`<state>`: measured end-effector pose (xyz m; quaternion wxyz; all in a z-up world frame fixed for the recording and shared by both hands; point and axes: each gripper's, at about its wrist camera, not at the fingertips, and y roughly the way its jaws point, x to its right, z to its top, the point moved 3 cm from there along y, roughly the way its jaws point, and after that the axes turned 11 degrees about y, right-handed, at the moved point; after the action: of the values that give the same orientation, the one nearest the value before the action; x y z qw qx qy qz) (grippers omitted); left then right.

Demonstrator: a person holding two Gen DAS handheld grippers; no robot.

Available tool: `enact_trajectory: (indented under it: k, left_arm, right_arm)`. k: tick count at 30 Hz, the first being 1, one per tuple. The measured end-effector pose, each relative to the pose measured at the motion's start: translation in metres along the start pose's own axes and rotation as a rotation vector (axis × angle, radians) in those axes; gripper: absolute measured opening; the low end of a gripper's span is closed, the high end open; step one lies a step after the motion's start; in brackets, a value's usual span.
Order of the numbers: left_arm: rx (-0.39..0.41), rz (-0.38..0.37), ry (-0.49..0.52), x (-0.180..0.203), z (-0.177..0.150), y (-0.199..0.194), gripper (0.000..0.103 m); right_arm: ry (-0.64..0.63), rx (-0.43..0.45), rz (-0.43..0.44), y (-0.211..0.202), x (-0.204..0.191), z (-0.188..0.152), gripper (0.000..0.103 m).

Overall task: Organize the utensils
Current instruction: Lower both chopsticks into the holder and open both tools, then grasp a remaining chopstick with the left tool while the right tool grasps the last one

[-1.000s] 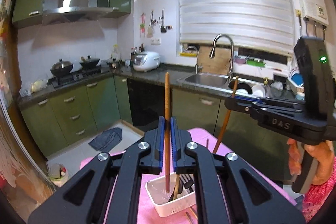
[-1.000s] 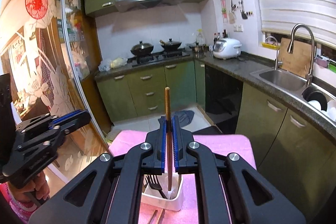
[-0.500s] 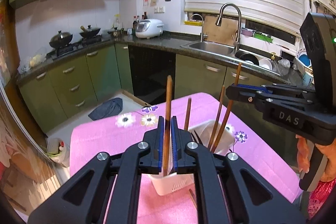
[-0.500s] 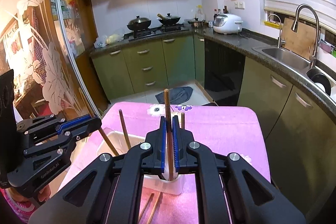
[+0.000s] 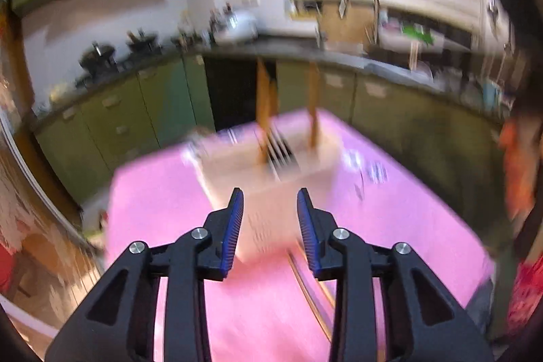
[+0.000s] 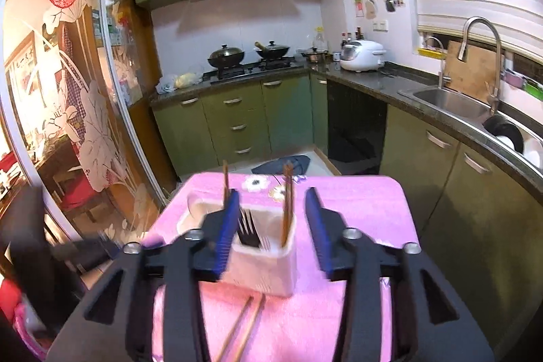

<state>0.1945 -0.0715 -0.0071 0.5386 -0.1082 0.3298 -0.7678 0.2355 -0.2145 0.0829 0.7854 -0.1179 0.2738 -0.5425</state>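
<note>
A white utensil holder (image 6: 268, 270) stands on the pink tablecloth (image 6: 356, 219), with black forks (image 6: 247, 228) in it. Two brown chopsticks (image 6: 287, 202) stand upright inside it, one at each side. My right gripper (image 6: 272, 192) is just in front of the holder, its jaws opening and nothing between them. Two more chopsticks (image 6: 246, 321) lie flat on the cloth below it. The left wrist view is blurred. There my left gripper (image 5: 269, 197) also hangs before the holder (image 5: 271, 185), jaws opening and empty, with standing chopsticks (image 5: 312, 104) beyond.
Green cabinets and a dark counter (image 6: 373, 80) run around the table, with a sink (image 6: 448, 97) on the right and a stove (image 6: 251, 67) at the back. A glass sliding door (image 6: 85, 124) is on the left. A person's hand (image 5: 516, 158) shows blurred at right.
Both grippers have let go of their chopsticks, which now stand in the holder. Both sets of jaws have parted, and both grippers have sunk toward the table.
</note>
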Motion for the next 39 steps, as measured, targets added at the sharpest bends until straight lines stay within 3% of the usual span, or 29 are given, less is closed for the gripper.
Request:
enact_trajectory:
  k: [3,6,11,18,22,30,39]
  left_arm:
    - [-0.147,-0.058,-0.015,0.029,-0.044,0.043,0.032]
    - [-0.261,-0.062,-0.065,0.038,-0.073,0.081,0.03]
    - [-0.295,-0.022,-0.141,0.031,-0.085,0.103,0.025]
    - [-0.311,-0.015,-0.133,0.04,-0.091,0.106,0.026]
    - [-0.325,-0.016,-0.113,0.036,-0.093,0.099,0.01]
    - [-0.336,-0.063,-0.184,-0.001,-0.112,0.084,0.006]
    - [-0.331,-0.046,-0.207,-0.029,-0.127,0.072,0.006]
  right_arm:
    - [0.033,-0.012,-0.01,-0.016,0.018,-0.026,0.042]
    - [0.063,-0.019,-0.04,-0.032,0.04,-0.048,0.042]
    - [0.131,-0.013,-0.072,-0.057,0.081,-0.067,0.042]
    - [0.183,-0.047,-0.099,-0.061,0.116,-0.084,0.044]
    - [0.103,-0.187,-0.099,-0.023,0.1,-0.107,0.047]
    - [0.027,-0.426,-0.088,0.071,0.049,-0.165,0.047]
    - [-0.046,-0.47,-0.169,0.126,0.011,-0.185,0.047]
